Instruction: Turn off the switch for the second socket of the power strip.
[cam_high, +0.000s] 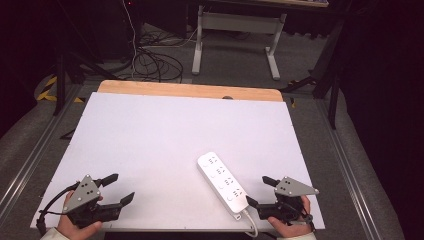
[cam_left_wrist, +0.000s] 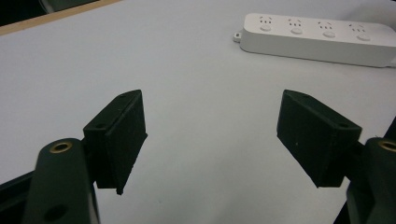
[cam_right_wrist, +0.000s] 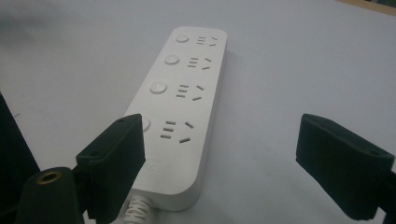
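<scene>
Claws first: my left claw (cam_high: 121, 188) sits at the near left corner of the bench (cam_high: 150, 130), jaws spread wide with nothing between them. My right claw (cam_high: 261, 191) is at the near right, spread just as wide and empty. The power strip (cam_high: 222, 183) lies flat on the white bench top, angled away from me, just beside the right claw, with its white cord (cam_high: 251, 226) running off the near edge. I read this as both claws parked at the near edge, with the right one nearest and likely to reach the strip first.

From the right gripper view I can see the strip's four round buttons and socket slots close up, the cord end sitting between my jaws. From the left gripper view the power strip (cam_left_wrist: 317, 38) lies well ahead, side-on. From above I get the spacing: left claw well apart from it.
</scene>
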